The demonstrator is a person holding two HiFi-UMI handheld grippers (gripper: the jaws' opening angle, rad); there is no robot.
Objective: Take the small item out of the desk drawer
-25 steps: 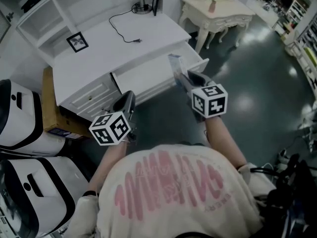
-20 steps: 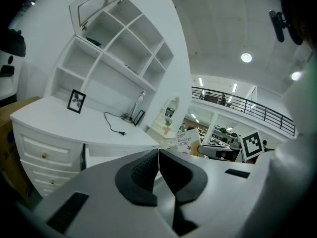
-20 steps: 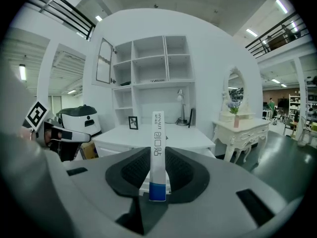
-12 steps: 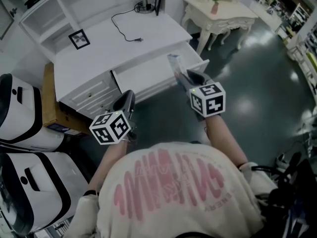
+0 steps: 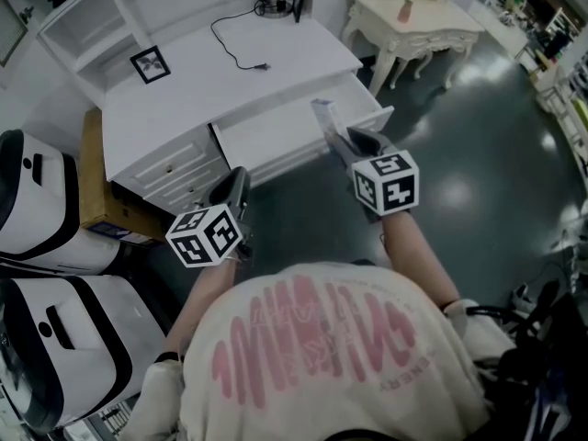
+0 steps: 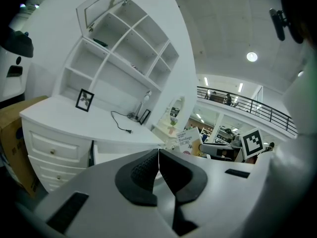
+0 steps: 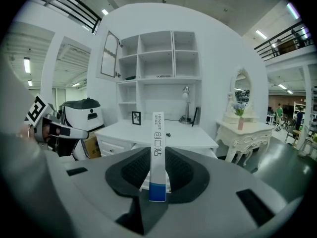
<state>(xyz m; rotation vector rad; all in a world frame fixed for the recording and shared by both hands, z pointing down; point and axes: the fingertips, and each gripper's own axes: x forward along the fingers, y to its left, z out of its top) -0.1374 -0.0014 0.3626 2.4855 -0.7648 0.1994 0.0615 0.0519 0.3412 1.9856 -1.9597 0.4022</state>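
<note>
The right gripper (image 7: 157, 170) has its jaws drawn in narrow and clamped on a slim white box with a blue end (image 7: 157, 148). The box stands upright between the pads. In the head view it shows just above centre frame, held up over the right end of the open drawer (image 5: 276, 131) of the white desk (image 5: 184, 108). The left gripper (image 6: 158, 168) sits lower left of centre, jaws pressed together with nothing in them, near the desk's small drawers (image 5: 175, 173). On the desktop, upper left, a photo frame (image 5: 149, 63) stands and a black cable (image 5: 234, 44) lies.
</note>
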